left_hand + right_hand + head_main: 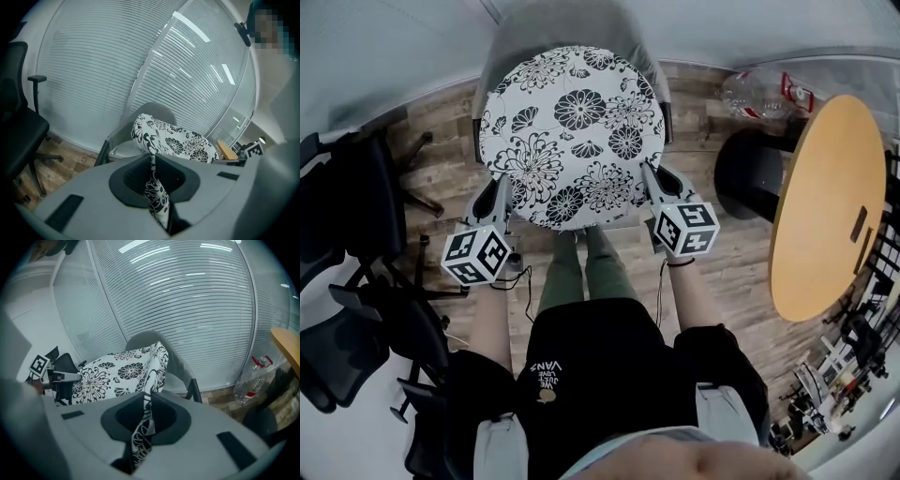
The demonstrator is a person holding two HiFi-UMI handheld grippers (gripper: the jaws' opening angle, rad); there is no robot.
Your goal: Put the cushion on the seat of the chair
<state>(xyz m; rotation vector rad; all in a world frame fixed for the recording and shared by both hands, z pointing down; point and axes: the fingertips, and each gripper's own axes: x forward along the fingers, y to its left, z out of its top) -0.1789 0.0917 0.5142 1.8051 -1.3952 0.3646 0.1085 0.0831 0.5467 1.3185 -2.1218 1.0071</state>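
- Nearest the head camera, the person's black top and green trousers [586, 272] are seen from above, with both forearms stretched forward.
- The left gripper [500, 190] is clamped on the left near edge of the cushion [572, 136]. In the left gripper view the jaws of that gripper [153, 161] are shown pinched together on a fold of the black-and-white flowered fabric.
- The right gripper [654, 180] is matched on the other side. In the right gripper view its jaws [146, 401] are pressed shut on the cushion's [117, 371] edge, with cloth trailing down between them.
- From above, the round cushion is spread flat between the two grippers and the seat of the grey chair [553, 23] is hidden by it.
- The left gripper view gives what the head view cannot: the cushion [173, 138] is held up at a slant over the chair [154, 108], and a pale strip of seat [123, 149] is bared beneath it.
- Whether the far edge touches the seat cannot be told.
- Behind the chair, white blinds [140, 61] are seen only from the two grippers.
- An empty plastic bottle [759, 94] is lying on the wooden floor to the right, near a round wooden table [830, 206].
- Black office chairs [356, 281] are parked on the left.
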